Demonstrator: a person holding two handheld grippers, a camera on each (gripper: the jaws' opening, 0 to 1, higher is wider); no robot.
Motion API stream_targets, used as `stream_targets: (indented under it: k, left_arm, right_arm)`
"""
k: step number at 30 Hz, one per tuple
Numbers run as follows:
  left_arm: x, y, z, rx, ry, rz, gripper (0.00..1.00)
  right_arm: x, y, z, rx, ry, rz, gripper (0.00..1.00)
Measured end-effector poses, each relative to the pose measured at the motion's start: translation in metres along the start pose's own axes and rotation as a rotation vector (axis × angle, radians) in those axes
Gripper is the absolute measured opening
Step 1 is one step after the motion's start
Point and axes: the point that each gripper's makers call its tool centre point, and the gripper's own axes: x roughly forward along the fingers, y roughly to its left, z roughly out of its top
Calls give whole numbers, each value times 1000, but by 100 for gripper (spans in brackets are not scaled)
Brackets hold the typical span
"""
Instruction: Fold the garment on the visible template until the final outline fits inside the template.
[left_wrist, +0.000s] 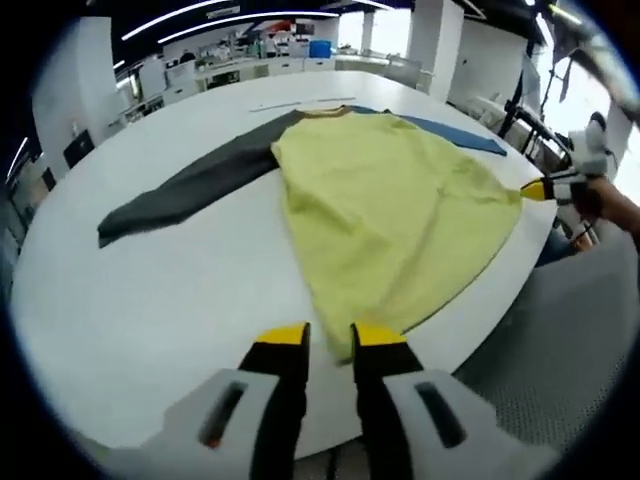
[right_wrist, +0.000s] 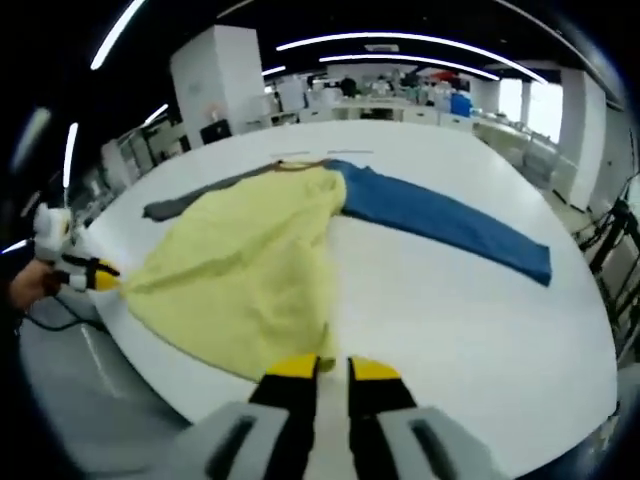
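Note:
A long-sleeved garment lies flat on the white table (left_wrist: 130, 320), collar away from me. Its body (left_wrist: 385, 215) is yellow, one sleeve (left_wrist: 185, 192) dark grey, the other sleeve (left_wrist: 450, 132) blue. My left gripper (left_wrist: 328, 338) is closed on a near hem corner at the table edge. From the right gripper view it shows at the left, pinching that corner (right_wrist: 97, 272). My right gripper (right_wrist: 331, 368) is closed on the other hem corner of the yellow body (right_wrist: 240, 270), with the blue sleeve (right_wrist: 450, 225) stretching right. It also shows in the left gripper view (left_wrist: 545, 187).
The hem runs along the table's near edge, with grey floor (left_wrist: 560, 380) below. A person's hand (left_wrist: 612, 205) holds the right gripper. Black stands (left_wrist: 530, 115) rise beyond the table. Office desks and white pillars (right_wrist: 220, 80) fill the background. Bare tabletop (right_wrist: 470, 330) lies beside the blue sleeve.

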Motion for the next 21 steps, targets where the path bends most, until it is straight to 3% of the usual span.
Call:
stream_targets:
  k: [3, 6, 8, 17, 21]
  left_arm:
    - [5, 3, -7, -15, 27, 0, 18]
    - [9, 4, -13, -6, 61, 6, 16]
    - [9, 3, -12, -18, 71, 3, 15]
    - [13, -5, -14, -67, 85, -21, 3]
    - [12, -5, -13, -30, 91, -3, 1]
  right_arm:
    - [9, 3, 0, -38, 46, 70, 6]
    - [20, 4, -2, -49, 80, 95, 5]
    - [22, 0, -5, -74, 116, 77, 5]
    - [19, -1, -9, -47, 120, 64, 0]
    - [13, -1, -13, -40, 114, 48, 0]
